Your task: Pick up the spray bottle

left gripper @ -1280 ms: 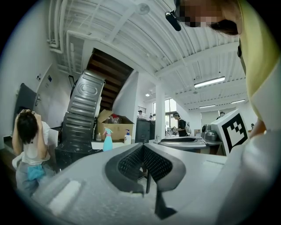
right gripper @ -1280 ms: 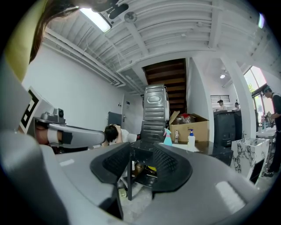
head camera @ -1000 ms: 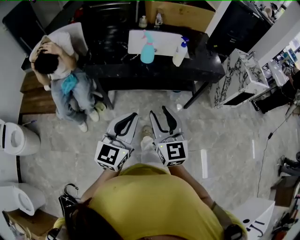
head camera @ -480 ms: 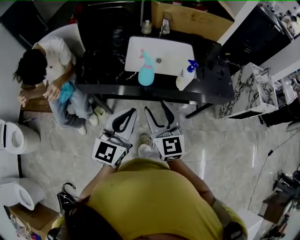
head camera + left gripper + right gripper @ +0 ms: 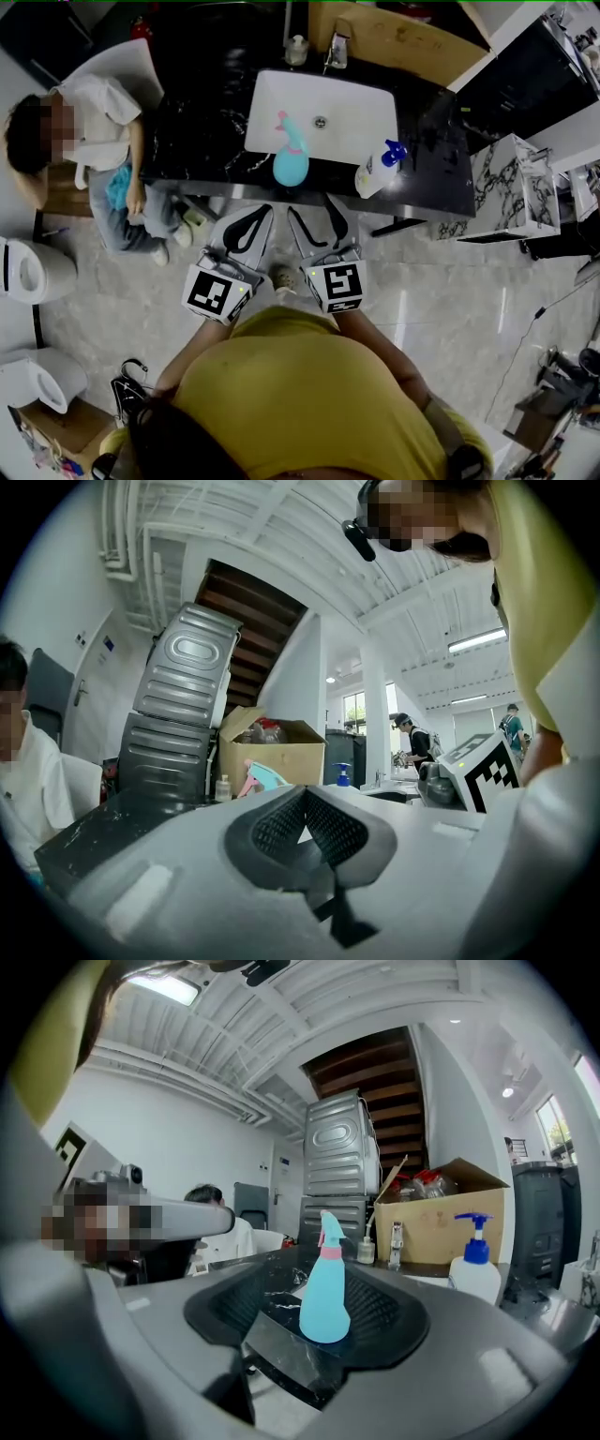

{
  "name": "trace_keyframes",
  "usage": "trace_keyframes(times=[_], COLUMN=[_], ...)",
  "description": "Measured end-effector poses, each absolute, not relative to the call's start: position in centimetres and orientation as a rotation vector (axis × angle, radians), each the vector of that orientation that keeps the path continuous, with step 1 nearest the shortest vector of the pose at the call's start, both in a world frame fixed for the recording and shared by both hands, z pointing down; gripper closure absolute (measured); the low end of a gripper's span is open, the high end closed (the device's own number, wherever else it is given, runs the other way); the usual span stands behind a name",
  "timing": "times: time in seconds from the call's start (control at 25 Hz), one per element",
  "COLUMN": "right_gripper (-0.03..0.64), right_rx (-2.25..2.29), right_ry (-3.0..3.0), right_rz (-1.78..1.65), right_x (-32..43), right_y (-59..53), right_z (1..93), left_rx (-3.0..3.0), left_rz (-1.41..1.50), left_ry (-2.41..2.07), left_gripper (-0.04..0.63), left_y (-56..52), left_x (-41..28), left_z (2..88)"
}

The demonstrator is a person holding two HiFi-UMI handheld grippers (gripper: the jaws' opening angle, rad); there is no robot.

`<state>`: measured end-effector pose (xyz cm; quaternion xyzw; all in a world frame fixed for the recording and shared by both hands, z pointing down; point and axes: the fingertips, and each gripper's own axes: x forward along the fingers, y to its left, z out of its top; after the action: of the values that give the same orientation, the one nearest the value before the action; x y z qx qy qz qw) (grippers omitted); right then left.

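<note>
Spray bottle [image 5: 324, 1288] upright, counter [image 5: 202, 141] edge; whole beyond right gripper's [image 5: 313, 217] empty, just-opening jaws; left gripper [image 5: 302, 797], clenched, shows only its top.

Head view steeply down, gripper views level; all share spray bottle [image 5: 292, 161]

A black marble surface [image 5: 187, 141] with a white sink basin [image 5: 356, 103] stands at the far side. Cardboard box [image 5: 403, 37] behind. Grey tiled floor [image 5: 450, 281] near. White ribbed ceiling [image 5: 375, 997]; dark staircase [image 5: 375, 1063] overhead.
</note>
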<state>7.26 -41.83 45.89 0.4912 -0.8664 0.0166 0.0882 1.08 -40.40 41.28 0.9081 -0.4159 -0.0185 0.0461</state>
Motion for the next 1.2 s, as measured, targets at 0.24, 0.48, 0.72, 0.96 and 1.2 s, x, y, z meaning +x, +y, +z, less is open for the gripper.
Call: trace_keyframes(times=[0.24,0.48,0.72,0.96,1.2], right_gripper=[0.35,0.327,0.281,0.218,0.202], right_rx=[1.475,1.449,1.444,1.419,1.391], right_ry=[-2.538,-2.48,-2.436,-2.425,-2.407], right_rz=[0.084,0.159,0.205,0.234,0.246], right_x=[7.0,6.4,6.2,5.4,4.5], right_y=[-44.2,-46.4,-48.8,-51.4,-53.8], right_z=[46.7,49.3,52.0,53.7,55.2], left_rx=[2.8,2.801,2.799,2.777,2.763], left_rz=[-0.034,-0.007,0.032,0.06,0.083], left_ry=[-1.208,-1.167,-1.125,-1.103,-1.107], left_gripper=[0.591,0.591,0.591,0.591,0.591], left_y=[-42.8,-45.3,-47.0,-48.3,-49.1], left_x=[1.4,1.2,1.4,1.2,0.6], left_z=[40.7,41.1,42.7,43.7,44.5])
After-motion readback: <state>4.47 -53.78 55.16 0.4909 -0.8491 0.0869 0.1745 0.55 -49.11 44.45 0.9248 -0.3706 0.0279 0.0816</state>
